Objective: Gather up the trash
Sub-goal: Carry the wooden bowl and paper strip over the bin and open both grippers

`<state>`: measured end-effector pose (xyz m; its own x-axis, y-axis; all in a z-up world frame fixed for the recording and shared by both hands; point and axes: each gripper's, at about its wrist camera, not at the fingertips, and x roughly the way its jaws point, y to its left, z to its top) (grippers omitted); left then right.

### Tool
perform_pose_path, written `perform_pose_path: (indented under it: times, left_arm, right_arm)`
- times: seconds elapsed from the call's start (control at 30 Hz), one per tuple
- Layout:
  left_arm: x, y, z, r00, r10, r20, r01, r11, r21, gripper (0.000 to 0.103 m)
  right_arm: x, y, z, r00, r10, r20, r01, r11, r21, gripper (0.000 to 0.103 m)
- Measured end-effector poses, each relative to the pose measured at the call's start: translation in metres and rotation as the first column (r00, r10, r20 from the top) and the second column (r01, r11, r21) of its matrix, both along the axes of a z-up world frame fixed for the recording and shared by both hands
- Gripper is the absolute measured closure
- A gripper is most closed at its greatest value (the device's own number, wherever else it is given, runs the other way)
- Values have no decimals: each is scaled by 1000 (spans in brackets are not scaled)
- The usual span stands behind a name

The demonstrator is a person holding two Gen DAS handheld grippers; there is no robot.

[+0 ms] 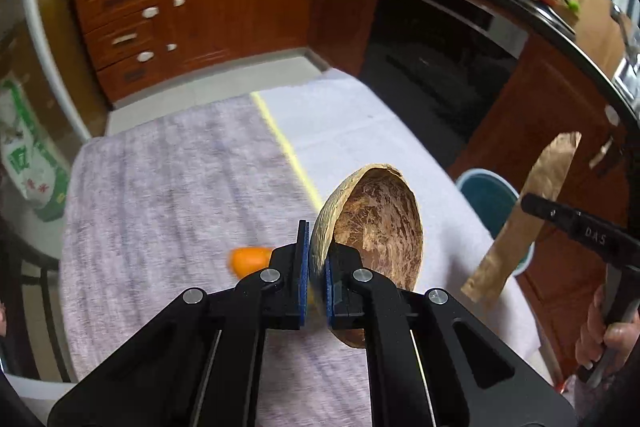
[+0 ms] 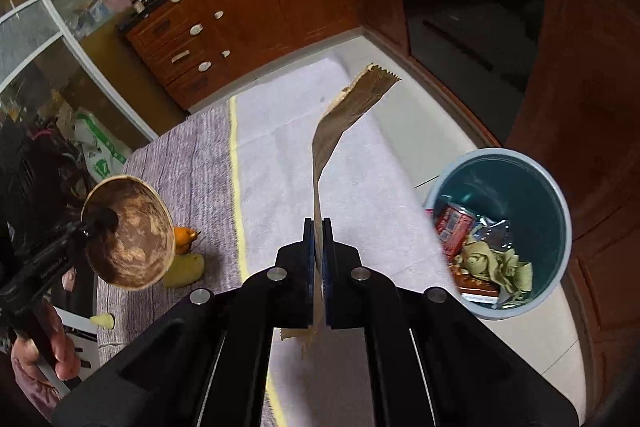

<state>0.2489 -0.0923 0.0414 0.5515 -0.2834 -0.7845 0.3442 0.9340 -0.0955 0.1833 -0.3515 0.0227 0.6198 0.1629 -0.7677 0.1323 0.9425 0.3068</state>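
Observation:
My left gripper [image 1: 317, 267] is shut on the rim of a brown coconut shell half [image 1: 376, 223], held in the air above the cloth-covered table [image 1: 180, 187]. The same shell [image 2: 132, 235] shows at the left of the right wrist view, with the left gripper [image 2: 94, 223] on it. My right gripper [image 2: 319, 267] is shut on a long strip of brown paper [image 2: 344, 115] that stands up and bends away; in the left wrist view the strip [image 1: 532, 203] hangs from the right gripper [image 1: 532, 205]. A blue trash bin [image 2: 532, 195] with wrappers inside stands on the floor at the right.
An orange piece [image 1: 248, 261] and a yellow-green peel [image 2: 186, 269] lie on the table, with a small pale scrap [image 2: 103, 320] near its edge. Wooden cabinets [image 1: 192, 15] and a dark oven [image 1: 432, 67] line the far walls. A person's hand [image 2: 44, 347] grips each handle.

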Motion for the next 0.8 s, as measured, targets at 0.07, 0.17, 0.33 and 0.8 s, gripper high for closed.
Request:
perform_pose_path:
  times: [0.07, 0.17, 0.33, 0.8]
  left_arm:
    - [-1, -20, -2, 999, -36, -10, 36, 999, -6, 97]
    - [-2, -53, -3, 995, -94, -16, 94, 996, -4, 96]
    - [-4, -115, -11, 981, -192, -35, 192, 981, -1, 96]
    - [6, -237, -71, 929, -337, -149, 346, 938, 34, 96]
  right_arm:
    - [-4, -19, 3, 1000, -29, 12, 29, 1000, 6, 100]
    - [-12, -54, 7, 996, -89, 33, 88, 996, 13, 100]
    - [-31, -112, 5, 980, -196, 42, 197, 980, -6, 100]
    - [-13, -184, -81, 959, -251, -135, 250, 968, -22, 95]
